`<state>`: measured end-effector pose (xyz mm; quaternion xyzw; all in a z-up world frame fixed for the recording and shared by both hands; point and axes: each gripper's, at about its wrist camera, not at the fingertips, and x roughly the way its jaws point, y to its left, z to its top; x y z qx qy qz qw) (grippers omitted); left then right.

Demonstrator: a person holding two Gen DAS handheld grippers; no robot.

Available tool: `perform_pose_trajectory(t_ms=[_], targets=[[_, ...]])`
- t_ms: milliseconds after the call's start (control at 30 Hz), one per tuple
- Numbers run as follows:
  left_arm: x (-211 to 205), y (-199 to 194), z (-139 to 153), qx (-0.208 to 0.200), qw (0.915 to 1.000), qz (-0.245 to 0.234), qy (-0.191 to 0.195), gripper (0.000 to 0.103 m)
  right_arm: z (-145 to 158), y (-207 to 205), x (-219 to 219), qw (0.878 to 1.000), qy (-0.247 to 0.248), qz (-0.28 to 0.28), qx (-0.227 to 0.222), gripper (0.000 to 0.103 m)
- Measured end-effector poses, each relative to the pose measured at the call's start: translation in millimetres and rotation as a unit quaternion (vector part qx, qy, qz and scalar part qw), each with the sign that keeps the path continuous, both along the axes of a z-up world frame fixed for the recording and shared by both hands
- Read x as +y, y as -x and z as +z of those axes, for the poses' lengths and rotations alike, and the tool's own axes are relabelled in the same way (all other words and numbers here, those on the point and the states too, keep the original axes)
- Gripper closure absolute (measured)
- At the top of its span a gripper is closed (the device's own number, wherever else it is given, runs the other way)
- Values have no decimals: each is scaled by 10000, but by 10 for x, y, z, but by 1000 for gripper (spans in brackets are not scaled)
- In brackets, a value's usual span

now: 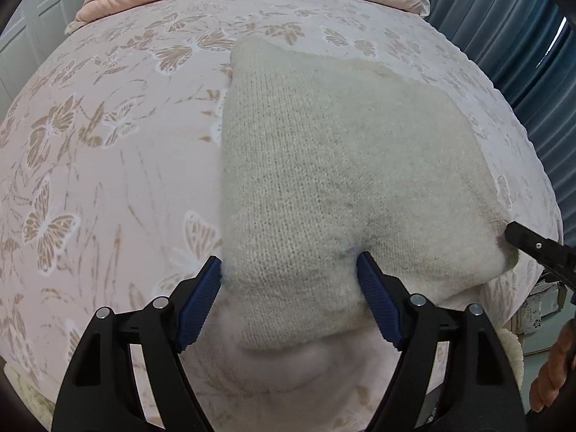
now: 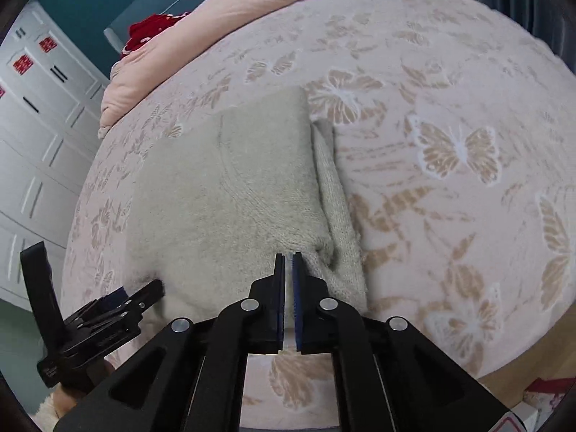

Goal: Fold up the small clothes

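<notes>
- Left gripper (image 1: 289,264) held low over the bedspread (image 1: 108,180), jaws spread astride the cream sweater's (image 1: 324,162) near edge.
- Right gripper (image 2: 288,257) jaws pressed together, pinching that sweater's corner.

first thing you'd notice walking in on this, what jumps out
A cream knitted garment lies folded in the middle of a pink bedspread printed with tan butterflies. The left gripper is open with its blue pads either side of the garment's near corner, while the right gripper is shut at the near edge by the other corner. A pink duvet is bunched at the far end of the bed.
</notes>
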<state>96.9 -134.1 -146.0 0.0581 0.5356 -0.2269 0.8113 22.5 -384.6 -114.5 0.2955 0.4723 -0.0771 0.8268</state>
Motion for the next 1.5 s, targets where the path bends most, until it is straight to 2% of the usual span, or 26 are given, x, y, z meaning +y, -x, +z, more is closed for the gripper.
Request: perform_pose_trajectory(t_ms=[33,67,133,167,267,400,433,467,500,533,567,600,633,700,767,800,867,900,1000,1033,1167,1233,1300,1367,1433,1500], targets=[[14,-10,-20,21,10000,6,-19,23,1,-27,55,9998,161,135,16,97],[28,-12,-35,17,10000,6,-27,21,-83,-70,90,9989,352,259,162,102],[37,-3,-62,15,10000,-7,-48,18,-416,-114,53,9965,460,296,624,103],[31,5,-76,41,10000,-53,-69,18,-459,-65,-22,9982,234,176,528,103],[12,58,-65,-161,9995,-155,-230,18,-210,50,-189,9997,-180,-157,108,103],[29,73,-91,-101,9998,-78,-178,16,126,-78,-306,9995,-64,-182,-240,80],[35,69,-99,-59,9999,-37,-147,16,141,-180,-335,9996,-53,-111,-264,71],[40,67,-104,-16,9999,3,-125,16,108,-302,-357,9997,-32,-53,-219,50],[40,66,-103,0,9999,21,-121,16,35,-418,-363,9999,6,8,-109,48],[36,68,-100,-7,9999,22,-138,16,-55,-529,-347,9999,62,75,35,48],[29,70,-96,-21,9999,13,-156,16,-170,-641,-310,9996,102,193,202,62],[28,75,-95,-39,9998,2,-174,16,-256,-732,-257,9987,179,348,322,96],[26,70,-97,-40,9998,-1,-189,16,-291,-809,-218,9976,323,473,388,95],[17,70,-116,-25,9998,-38,-202,16,-188,-862,-274,9978,526,379,159,96],[4,70,-134,-74,9996,-115,-241,16,-97,-862,-441,9991,397,135,-68,96],[-2,69,-140,-94,9996,-125,-249,16,-156,-858,-510,9994,357,36,-12,97],[-6,51,-165,-69,9996,-106,-239,13,-486,-902,-508,9970,529,214,521,97],[-7,44,-180,-30,9997,-101,-222,13,-580,-869,-498,9970,480,256,558,96],[-1,45,-181,-52,9997,-94,-228,12,-264,-620,-595,9999,106,-117,63,94],[2,47,-176,-65,9997,-98,-235,12,-83,-495,-592,9994,167,-248,-145,92],[19,53,-143,-69,9998,-78,-170,12,356,-106,-325,9982,309,-16,-517,88],[9,66,-116,-100,9997,-84,-186,12,248,-47,-158,9985,431,260,-229,88],[-5,77,-106,-149,9995,-98,-250,12,-122,-72,-63,9955,733,448,400,94],[-20,91,-96,-114,9995,-120,-252,12,-513,-30,-141,9924,795,243,908,90],[-31,124,-59,-125,9993,-159,-314,13,-436,81,-215,9972,361,-63,649,89],[-45,169,-9,-282,9984,-237,-417,13,-176,134,-173,9994,242,-115,212,84]])
